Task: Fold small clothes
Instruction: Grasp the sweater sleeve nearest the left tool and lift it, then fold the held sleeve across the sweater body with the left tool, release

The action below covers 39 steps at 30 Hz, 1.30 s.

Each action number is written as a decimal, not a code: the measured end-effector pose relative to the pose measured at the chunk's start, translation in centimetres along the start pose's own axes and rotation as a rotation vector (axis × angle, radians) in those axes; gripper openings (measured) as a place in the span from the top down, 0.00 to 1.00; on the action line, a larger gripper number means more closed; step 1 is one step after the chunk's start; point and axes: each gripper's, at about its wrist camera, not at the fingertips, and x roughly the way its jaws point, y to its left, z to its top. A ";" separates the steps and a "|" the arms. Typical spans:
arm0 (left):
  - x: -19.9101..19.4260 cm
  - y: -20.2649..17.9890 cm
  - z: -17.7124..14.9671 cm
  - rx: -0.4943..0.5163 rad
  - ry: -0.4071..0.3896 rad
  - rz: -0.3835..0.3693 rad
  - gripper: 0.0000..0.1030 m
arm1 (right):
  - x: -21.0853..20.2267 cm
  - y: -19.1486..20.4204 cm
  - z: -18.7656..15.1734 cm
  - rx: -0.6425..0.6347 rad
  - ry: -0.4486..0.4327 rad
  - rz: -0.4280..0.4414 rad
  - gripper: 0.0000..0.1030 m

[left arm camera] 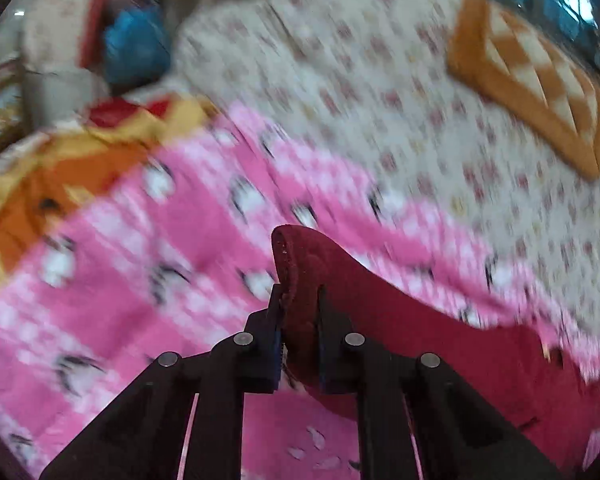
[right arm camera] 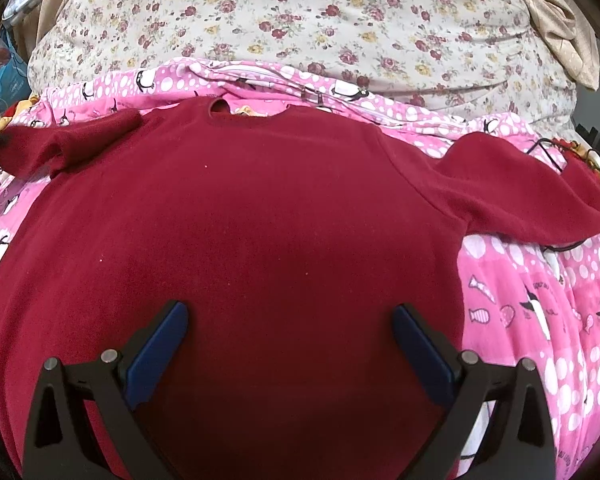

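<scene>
A dark red sweater (right arm camera: 260, 220) lies spread flat, front up, on a pink blanket (right arm camera: 540, 300) printed with penguins and white dots, which covers the near part of a bed. Its neckline points toward the far side of the bed, where a cream sheet with small roses (right arm camera: 380, 20) shows beyond the blanket's far edge. One sleeve (right arm camera: 520, 188) stretches out toward the right edge of the blanket; the other sleeve (right arm camera: 60, 144) reaches toward the left edge and is lifted at its end. The left gripper (left arm camera: 300, 300) is clenched on the cuff of that sleeve (left arm camera: 300, 256), the red cloth pinched between its two fingers and rising in a fold above them, with the rest of the sleeve trailing off to the right over the blanket. That view is blurred. The right gripper (right arm camera: 290, 316) hangs over the lower body of the sweater with its jaws spread wide and nothing between them; its blue pads (right arm camera: 160, 344) are clear of the cloth. An orange and white checked cushion (left arm camera: 532, 80) lies on the flowered sheet toward the bed's far edge, and a yellow, orange and red cloth (left arm camera: 60, 160) lies bunched at the blanket's left edge.
</scene>
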 end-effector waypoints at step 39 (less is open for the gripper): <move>-3.8 -22.0 -11.4 0.281 0.087 -0.448 0.79 | 6.4 -3.8 7.4 0.259 0.048 0.392 0.24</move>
